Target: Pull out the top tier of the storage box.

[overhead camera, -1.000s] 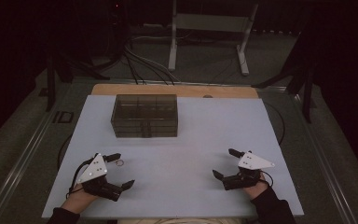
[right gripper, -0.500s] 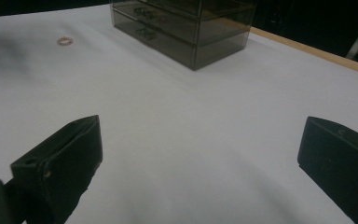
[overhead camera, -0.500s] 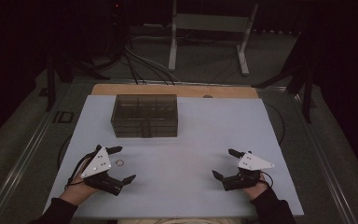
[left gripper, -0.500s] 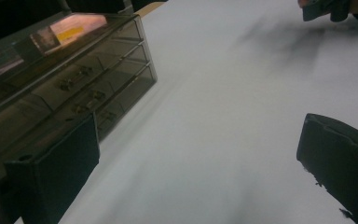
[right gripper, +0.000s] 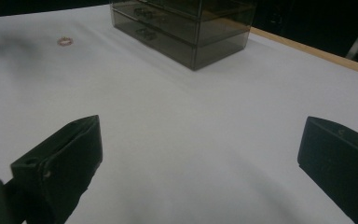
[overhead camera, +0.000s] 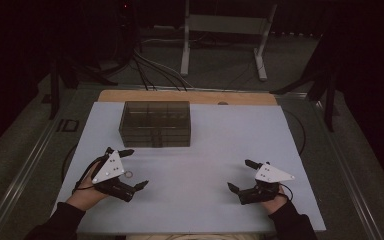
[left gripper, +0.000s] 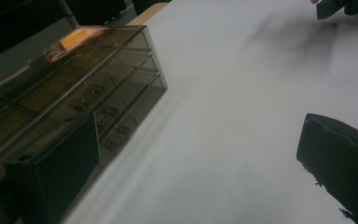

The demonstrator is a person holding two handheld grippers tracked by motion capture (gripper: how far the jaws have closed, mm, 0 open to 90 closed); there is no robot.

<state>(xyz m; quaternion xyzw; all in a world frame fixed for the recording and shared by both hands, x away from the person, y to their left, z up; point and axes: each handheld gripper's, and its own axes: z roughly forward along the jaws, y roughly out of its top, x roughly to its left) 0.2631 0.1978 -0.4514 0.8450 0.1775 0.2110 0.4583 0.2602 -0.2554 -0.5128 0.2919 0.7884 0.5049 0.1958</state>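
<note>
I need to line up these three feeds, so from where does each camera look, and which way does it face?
High view: above the person's side, facing forward and down on the table; forearms, left gripper, right gripper.
Left gripper view: rides that gripper, facing the drawer box; its own open jaws.
Right gripper view: rides that gripper, facing the drawer box and small ring; its own open jaws.
Shared: the drawer box.

Each tool, left tool (overhead camera: pixel 131 169) and right tool (overhead camera: pixel 239 176), has two blunt black jaws, a black body and a pale grey three-cornered top plate with small dark holes. A thin black cable trails from each. Both sleeves are dark.
</note>
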